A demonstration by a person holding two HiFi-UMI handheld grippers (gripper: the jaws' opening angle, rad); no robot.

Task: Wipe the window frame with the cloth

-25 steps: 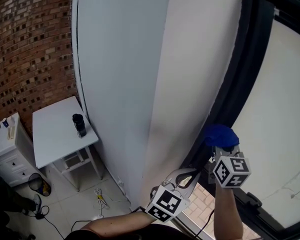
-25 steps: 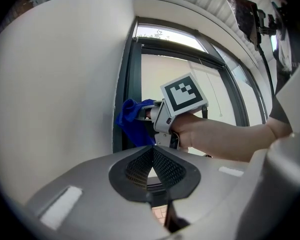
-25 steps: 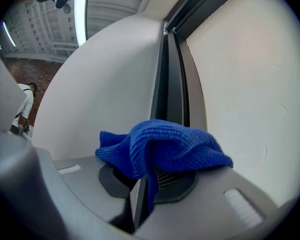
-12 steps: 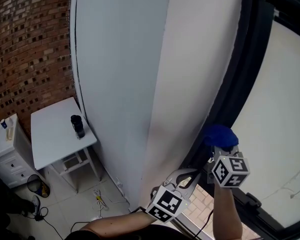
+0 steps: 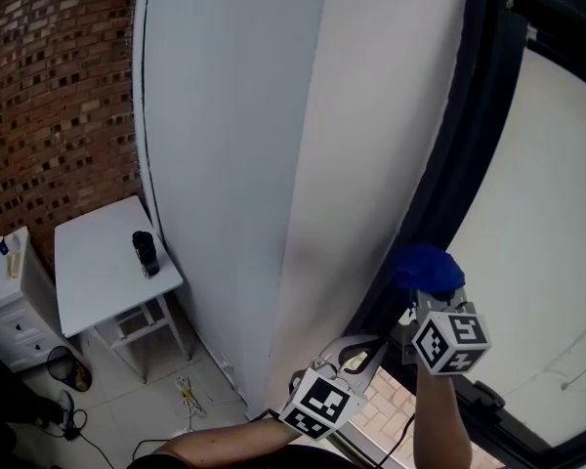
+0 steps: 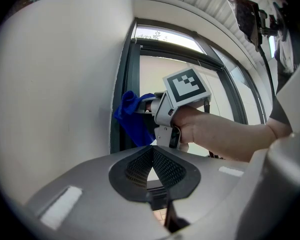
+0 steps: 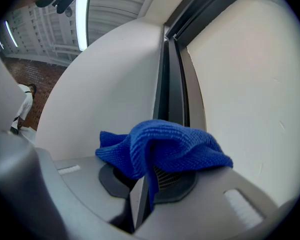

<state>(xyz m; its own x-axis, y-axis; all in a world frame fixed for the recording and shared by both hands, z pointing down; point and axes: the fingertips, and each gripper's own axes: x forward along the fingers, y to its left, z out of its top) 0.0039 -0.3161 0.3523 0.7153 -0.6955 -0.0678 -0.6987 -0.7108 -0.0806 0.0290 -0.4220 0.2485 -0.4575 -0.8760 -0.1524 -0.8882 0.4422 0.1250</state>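
The right hand-held gripper [image 7: 150, 176] is clenched on the blue cloth [image 7: 165, 144], which bunches over both jaws and hangs down into the slot between them. Cloth and gripper are raised against the dark window frame [image 5: 459, 164], with the cloth touching the frame's inner edge just beside the white wall [image 5: 273, 115]. The frame runs steeply up and away from the cloth, with pale glass on its far side. The left hand-held gripper [image 6: 152, 159] hangs lower and just to the left of the right one, its jaws closed together on nothing, pointing towards the cloth and the hand [image 6: 205, 131] that holds the right gripper. Far below at the left a small white worktop [image 5: 88, 281] stands by a brick wall [image 5: 49, 86] and carries a dark cup [image 5: 145, 252]
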